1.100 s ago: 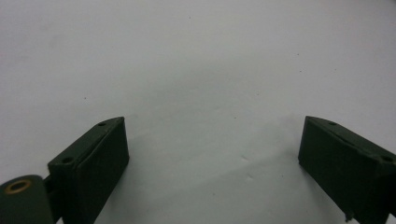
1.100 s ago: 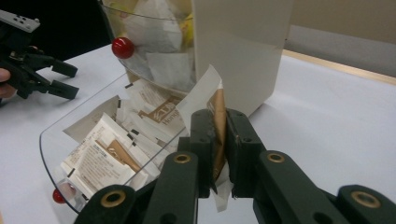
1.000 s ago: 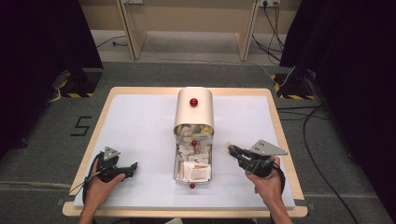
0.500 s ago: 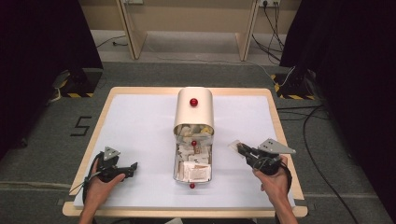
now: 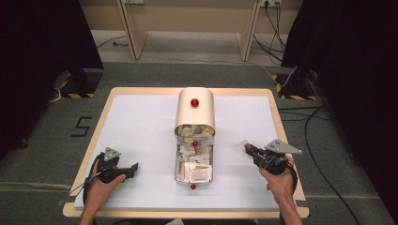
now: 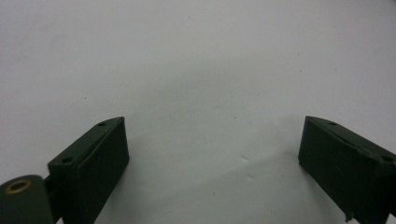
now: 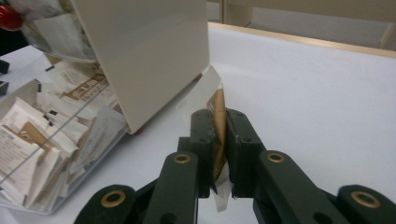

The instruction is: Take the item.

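A small white-and-brown paper sachet (image 7: 215, 116) sits clamped between the jaws of the right gripper (image 5: 248, 149), already out of the clear rectangular container (image 5: 195, 161) that stands at the middle of the white-topped table (image 5: 141, 126). The container has a cream rounded lid (image 5: 195, 110) with a red knob (image 5: 194, 102) rolled back toward twelve o'clock, and it is packed with more sachets. Judging by this, one sachet has been picked and lifted clear; what remains appears to be setting it down on the table at about four o'clock from the container, and perhaps fetching others. The left gripper (image 5: 123, 169) rests at about eight o'clock from the container, jaws spread wide with nothing between them and bare table beneath, as the left gripper view shows. Against the frame a second ago, the right gripper has drifted outward toward three o'clock, away from the container, carrying the sachet with it, while the left gripper has stayed where it was.
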Available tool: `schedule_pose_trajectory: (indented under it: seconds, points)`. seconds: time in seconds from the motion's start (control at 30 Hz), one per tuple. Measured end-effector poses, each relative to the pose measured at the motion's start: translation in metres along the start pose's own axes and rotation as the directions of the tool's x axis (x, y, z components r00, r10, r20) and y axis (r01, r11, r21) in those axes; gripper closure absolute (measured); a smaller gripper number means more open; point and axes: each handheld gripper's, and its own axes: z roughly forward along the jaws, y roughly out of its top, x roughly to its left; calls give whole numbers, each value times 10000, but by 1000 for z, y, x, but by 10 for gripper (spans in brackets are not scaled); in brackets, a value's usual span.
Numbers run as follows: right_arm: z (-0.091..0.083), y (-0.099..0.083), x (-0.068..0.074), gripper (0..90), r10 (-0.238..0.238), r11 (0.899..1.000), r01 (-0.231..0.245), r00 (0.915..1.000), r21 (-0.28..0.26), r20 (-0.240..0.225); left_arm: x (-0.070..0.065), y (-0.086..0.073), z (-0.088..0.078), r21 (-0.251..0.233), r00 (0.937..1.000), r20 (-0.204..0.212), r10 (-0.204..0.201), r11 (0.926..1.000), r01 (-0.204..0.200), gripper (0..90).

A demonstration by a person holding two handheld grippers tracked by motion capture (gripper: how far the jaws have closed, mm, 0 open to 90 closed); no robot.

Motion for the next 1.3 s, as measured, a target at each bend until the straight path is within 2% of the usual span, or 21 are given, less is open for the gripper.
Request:
schedule_pose_trajectory:
  seconds: [0.23, 0.7, 1.03, 1.3]
  points:
    - [1, -9, -13, 826, 376, 9991, -379, 9991, 187, 203, 0, 0, 0, -6, 10000, -7, -5, 10000, 5, 77]
    - [6, -18, -23, 826, 629, 9968, -644, 9974, 466, 343, 0, 0, 0, -7, 10000, -10, 5, 10000, -5, 76]
    - [15, -22, -24, 826, 770, 9944, -783, 9968, 703, 202, 0, 0, 0, 5, 10000, -12, 6, 10000, -6, 76]
    - [22, -23, -17, 826, 761, 9939, -748, 9970, 813, -131, 0, 0, 0, -5, 10000, -11, 2, 10000, -2, 76]
